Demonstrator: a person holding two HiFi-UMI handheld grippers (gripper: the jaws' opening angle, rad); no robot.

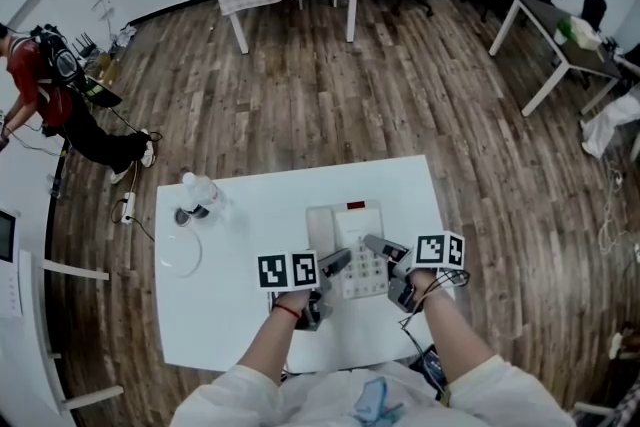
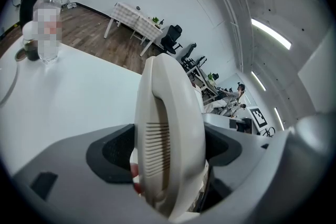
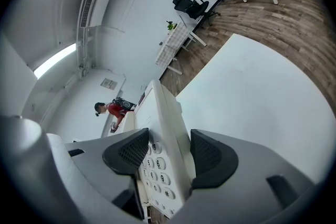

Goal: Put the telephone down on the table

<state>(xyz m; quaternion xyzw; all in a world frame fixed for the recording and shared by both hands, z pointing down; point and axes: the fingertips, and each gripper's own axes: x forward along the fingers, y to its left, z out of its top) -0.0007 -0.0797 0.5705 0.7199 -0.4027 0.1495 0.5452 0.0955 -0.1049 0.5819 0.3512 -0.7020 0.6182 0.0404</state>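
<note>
Telephone pinned between our two grippers, forearms converging from near edge of white table. Left gripper clamps handset; right gripper pinches keypad side. Whether base rests on table, we cannot tell. Bottle beyond, left.

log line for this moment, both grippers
left gripper: jaws shut on handset | right gripper: jaws shut on telephone base | both over table

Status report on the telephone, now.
Left gripper shut on handset. Right gripper shut on telephone, keypad edge. Touchdown on white table unconfirmed. Water bottle far left, clear.
</note>
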